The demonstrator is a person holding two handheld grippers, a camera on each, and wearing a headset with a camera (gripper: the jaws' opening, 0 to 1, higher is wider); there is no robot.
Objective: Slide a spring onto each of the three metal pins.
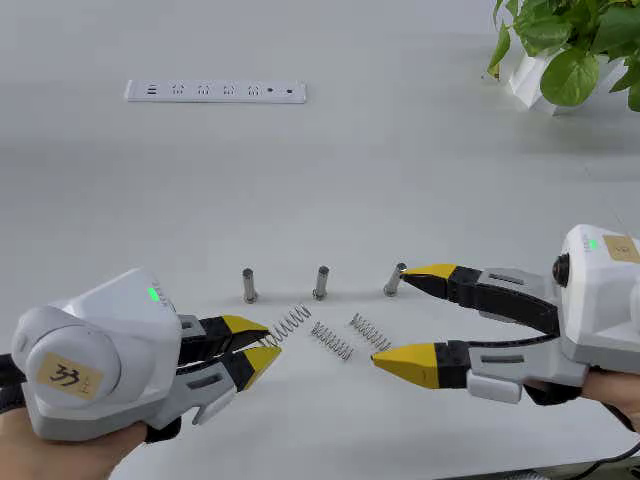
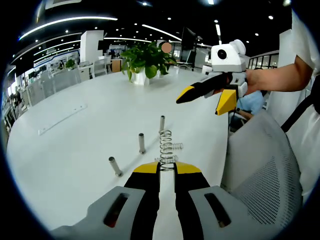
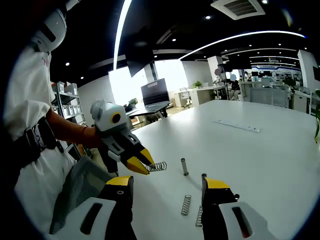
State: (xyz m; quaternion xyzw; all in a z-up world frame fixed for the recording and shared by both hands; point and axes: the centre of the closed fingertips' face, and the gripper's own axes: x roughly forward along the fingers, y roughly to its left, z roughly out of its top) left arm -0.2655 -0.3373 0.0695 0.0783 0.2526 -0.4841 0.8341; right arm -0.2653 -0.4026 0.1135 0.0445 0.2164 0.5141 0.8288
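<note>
– Metal pins, 3 of them, stand in a row on the white table: left pin, middle pin, right pin. Anything on them yet?

– Nope. All 3 are bare, no spring on any of them.

– So 0 of 3 done?

– Looks that way to me. The job's right at the start.

– Where are the springs?

– On the near side of the pins. The left spring is pinched by one end in the left gripper, w/ the jaws squeezed tight on it. In the left gripper view it sticks up from the yellow jaw ends. Its free end points twd the pins but isn't over one. Can't tell if it rests on the table or hangs a bit above it.

– And the other 2?

– The middle spring & the right spring lie flat on the table, close together but not touching. They're a bit nearer than the middle & right pins.

– What about the right gripper?

– Spread wide, w/ nothing in it. Its far jaw end is just beside the top of the right pin. Can't tell if it touches.

– What's left to do, then?

– All of it, I think. The held spring must go over a pin. Then the 2 on the table need picking up, one for each bare pin.
</note>
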